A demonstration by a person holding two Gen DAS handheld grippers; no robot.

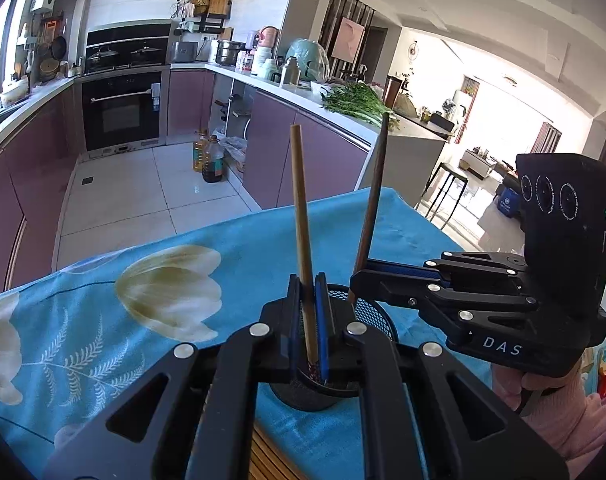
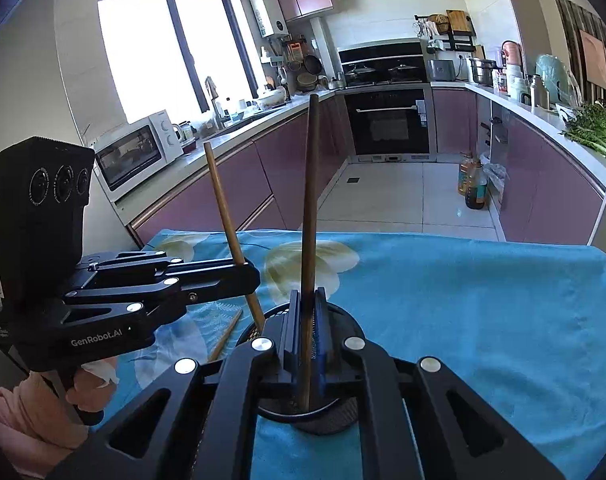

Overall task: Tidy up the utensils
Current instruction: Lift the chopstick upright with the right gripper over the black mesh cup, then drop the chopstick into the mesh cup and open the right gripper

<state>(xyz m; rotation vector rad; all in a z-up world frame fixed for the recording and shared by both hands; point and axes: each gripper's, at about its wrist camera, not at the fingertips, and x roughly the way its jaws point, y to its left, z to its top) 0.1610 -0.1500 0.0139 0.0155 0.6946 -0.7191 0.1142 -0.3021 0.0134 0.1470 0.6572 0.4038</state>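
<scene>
While both chopsticks upright, loose chopstick point(image 2: 225, 336) beside mesh holder point(image 2: 255, 330).

Tablecloth point(image 1: 231, 240) blue w/ cream tulip print; chopsticks – light tan point(image 1: 302, 216), dark brown point(image 2: 310, 208); mesh holder point(image 1: 373, 314) black.
</scene>
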